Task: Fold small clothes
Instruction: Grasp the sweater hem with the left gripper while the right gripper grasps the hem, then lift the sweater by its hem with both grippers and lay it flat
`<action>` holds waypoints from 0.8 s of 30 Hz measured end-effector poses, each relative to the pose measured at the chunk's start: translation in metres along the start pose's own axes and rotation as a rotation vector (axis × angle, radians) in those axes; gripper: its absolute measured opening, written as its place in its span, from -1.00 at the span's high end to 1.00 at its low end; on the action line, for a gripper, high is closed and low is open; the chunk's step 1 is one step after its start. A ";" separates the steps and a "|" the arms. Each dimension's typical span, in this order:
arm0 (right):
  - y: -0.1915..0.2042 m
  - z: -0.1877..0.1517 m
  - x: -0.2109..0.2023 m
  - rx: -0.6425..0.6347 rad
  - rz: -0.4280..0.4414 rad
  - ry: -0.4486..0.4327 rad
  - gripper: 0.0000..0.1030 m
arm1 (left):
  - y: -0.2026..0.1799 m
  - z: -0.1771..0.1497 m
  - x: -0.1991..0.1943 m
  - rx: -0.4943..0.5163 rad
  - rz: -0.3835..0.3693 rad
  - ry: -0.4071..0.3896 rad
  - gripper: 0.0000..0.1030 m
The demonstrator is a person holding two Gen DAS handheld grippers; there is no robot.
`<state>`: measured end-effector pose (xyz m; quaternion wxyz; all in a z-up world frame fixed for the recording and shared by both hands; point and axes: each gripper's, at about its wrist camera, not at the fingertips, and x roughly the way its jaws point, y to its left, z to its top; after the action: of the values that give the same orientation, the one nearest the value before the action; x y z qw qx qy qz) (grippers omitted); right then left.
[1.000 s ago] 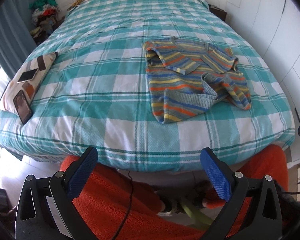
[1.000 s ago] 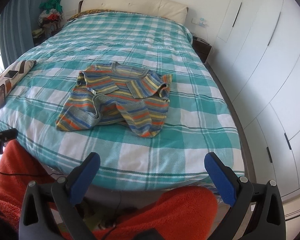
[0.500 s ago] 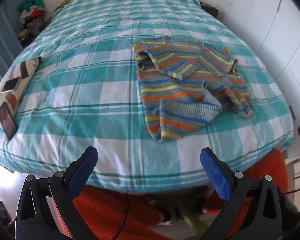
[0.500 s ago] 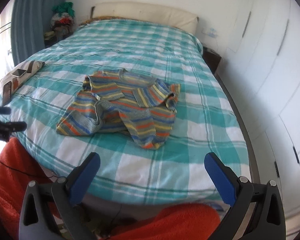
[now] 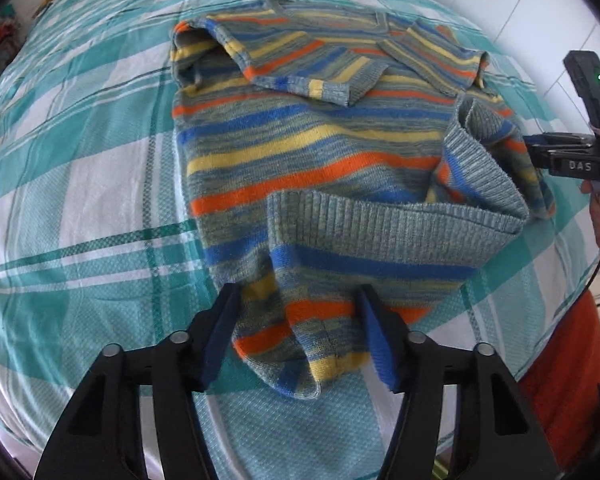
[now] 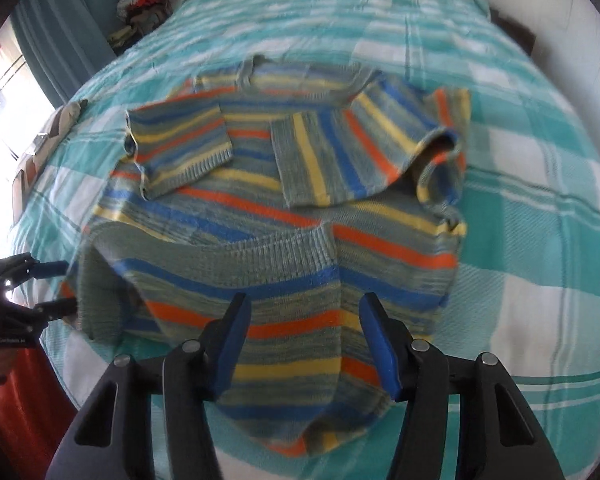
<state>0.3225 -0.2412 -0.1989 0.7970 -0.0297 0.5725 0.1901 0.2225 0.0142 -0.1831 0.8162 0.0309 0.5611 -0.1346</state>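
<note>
Sweater (image 5: 312,152), striped in orange, blue and yellow, lying on the checked bedspread (image 5: 80,184) near the foot edge of the bed, both sleeves already crossed over the chest, lower part rumpled with the ribbed hem (image 5: 380,220) flipped up over the body. Soft, limp knit by the look of it: light, no stiffness, likely to sag and stretch if lifted by a single point, grippy rather than slippery on the cotton cover. Best taken at the two bottom corners, one per tool, through the doubled ribbed band where the cloth is thickest, then carried up toward the neckline. Left gripper (image 5: 296,332) open, blue pads (image 5: 220,332) straddling the near left corner of the garment without yet pinching it. Right gripper (image 6: 304,336) likewise spread, pads either side of the lower right portion, nothing clamped; seen also in the left view as a black body at the sweater's right edge. Compared with half a second ago: both tools much closer, from hanging back beyond the foot of the bed with wider jaws to sitting right over the hem, jaws narrowed; sweater itself apparently unmoved. Curtain (image 6: 48,40) and a clothes pile (image 6: 144,4) off to the far left.
</note>
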 end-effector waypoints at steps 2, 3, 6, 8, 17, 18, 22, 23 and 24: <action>0.002 -0.004 0.005 -0.011 -0.017 0.004 0.77 | -0.003 -0.001 -0.007 0.015 -0.012 -0.020 0.92; 0.002 -0.006 -0.004 -0.019 0.003 -0.025 0.89 | -0.002 -0.003 -0.014 0.026 -0.022 -0.043 0.93; 0.008 -0.028 -0.057 -0.088 0.052 -0.131 0.90 | 0.003 -0.012 -0.052 0.124 -0.065 -0.125 0.94; 0.014 -0.055 -0.103 -0.196 0.073 -0.190 0.90 | 0.001 -0.026 -0.085 0.217 -0.087 -0.177 0.95; 0.005 -0.176 -0.160 -0.388 0.013 -0.108 0.91 | -0.023 -0.103 -0.117 0.485 -0.043 -0.137 0.94; 0.000 -0.185 -0.154 -0.394 -0.016 -0.086 0.91 | -0.022 -0.112 -0.109 0.502 -0.027 -0.102 0.92; -0.026 -0.206 -0.139 -0.288 -0.058 -0.015 0.82 | -0.011 -0.134 -0.092 0.520 0.009 0.013 0.60; -0.035 -0.206 -0.139 -0.225 -0.052 -0.020 0.72 | -0.005 -0.135 -0.094 0.503 0.018 0.017 0.30; -0.041 -0.207 -0.141 -0.163 -0.038 -0.030 0.42 | 0.001 -0.136 -0.097 0.471 0.018 0.008 0.08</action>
<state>0.1111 -0.3720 -0.1467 0.8038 -0.1024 0.5426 0.2214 0.0670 0.0608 -0.1442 0.7855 0.2261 0.5170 -0.2542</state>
